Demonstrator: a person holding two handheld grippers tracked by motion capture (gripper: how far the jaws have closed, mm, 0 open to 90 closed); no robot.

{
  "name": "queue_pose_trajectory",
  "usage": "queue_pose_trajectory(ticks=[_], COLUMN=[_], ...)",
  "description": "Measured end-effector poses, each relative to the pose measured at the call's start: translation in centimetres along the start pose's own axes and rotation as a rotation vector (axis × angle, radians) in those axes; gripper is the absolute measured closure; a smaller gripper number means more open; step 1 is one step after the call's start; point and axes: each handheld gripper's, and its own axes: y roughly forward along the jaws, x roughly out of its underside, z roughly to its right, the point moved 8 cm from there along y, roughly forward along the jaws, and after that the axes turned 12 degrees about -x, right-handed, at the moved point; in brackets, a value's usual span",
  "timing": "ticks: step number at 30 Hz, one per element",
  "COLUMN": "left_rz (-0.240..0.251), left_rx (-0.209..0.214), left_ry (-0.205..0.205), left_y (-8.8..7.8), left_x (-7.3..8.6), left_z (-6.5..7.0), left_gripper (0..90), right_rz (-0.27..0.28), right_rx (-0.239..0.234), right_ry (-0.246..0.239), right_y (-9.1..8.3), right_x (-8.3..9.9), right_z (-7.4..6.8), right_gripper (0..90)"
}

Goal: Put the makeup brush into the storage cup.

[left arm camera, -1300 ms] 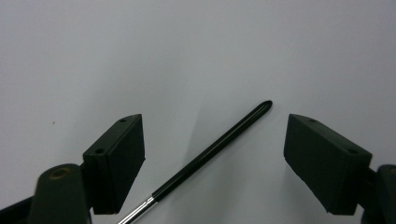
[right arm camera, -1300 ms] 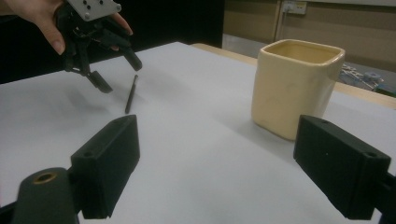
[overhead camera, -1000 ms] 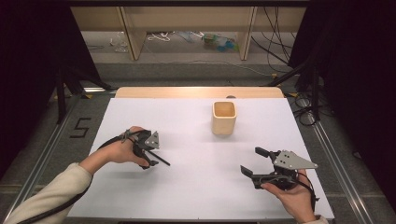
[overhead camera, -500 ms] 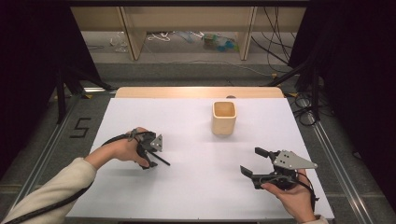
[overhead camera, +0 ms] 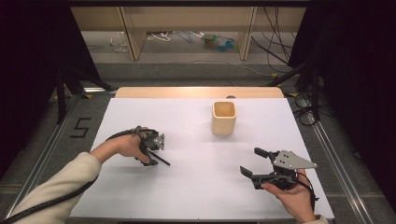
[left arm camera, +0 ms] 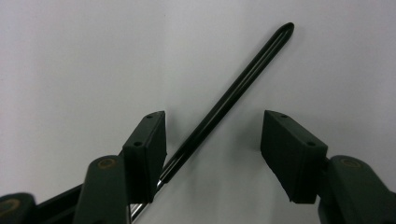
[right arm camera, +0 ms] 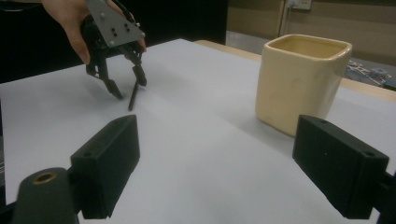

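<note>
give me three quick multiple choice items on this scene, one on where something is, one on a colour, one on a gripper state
1. Where does the black pen lie?
A. inside the cup
B. on the white table, between the left gripper's fingers
C. on the floor

2. What colour is the cup?
A. cream
B. red
C. blue

3. How does the right gripper stand?
A. shut on the pen
B. shut on the cup
C. open, holding nothing

Answers:
1 B: the left gripper view shows the pen flat on the table, the left gripper around it, its jaws just closing but one pad not yet touching.
2 A: pale cream in both views.
3 C: its fingers stand apart over bare table.
</note>
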Motion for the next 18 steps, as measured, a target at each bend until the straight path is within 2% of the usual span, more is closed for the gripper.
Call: queue_pose_trajectory(ticks=[4,5,6,15,18], left_rz=[-0.015,-0.023,-0.021,-0.061,-0.067], left_rx=[0.035,0.04,0.035,0.065,0.061], left_ry=[-0.012,-0.015,-0.008,-0.016,-0.004], left_y=[-0.02,-0.05,-0.02,-0.22,-0.22], left_x=[-0.01,0.0,-0.1,-0.29,-0.4], left_z=[0.13,0.22,0.15,0.8,0.84], left_gripper=[48.3,49.4,50.2,63.3,66.5], right_rz=[0.011,0.009,0.017,0.009,-0.007], right_rx=[-0.005,-0.02,-0.01,-0.012,-0.006], right_ry=[-0.001,0.026,0.001,0.0,-0.002], right_y=[0.15,0.21,0.2,0.2,0.1], right_x=[-0.04,0.05,-0.06,0.01,0.09], right_z=[-0.05,-0.32,-0.1,-0.12,-0.09], right_gripper=[16.1,16.1,16.1,16.1,16.1])
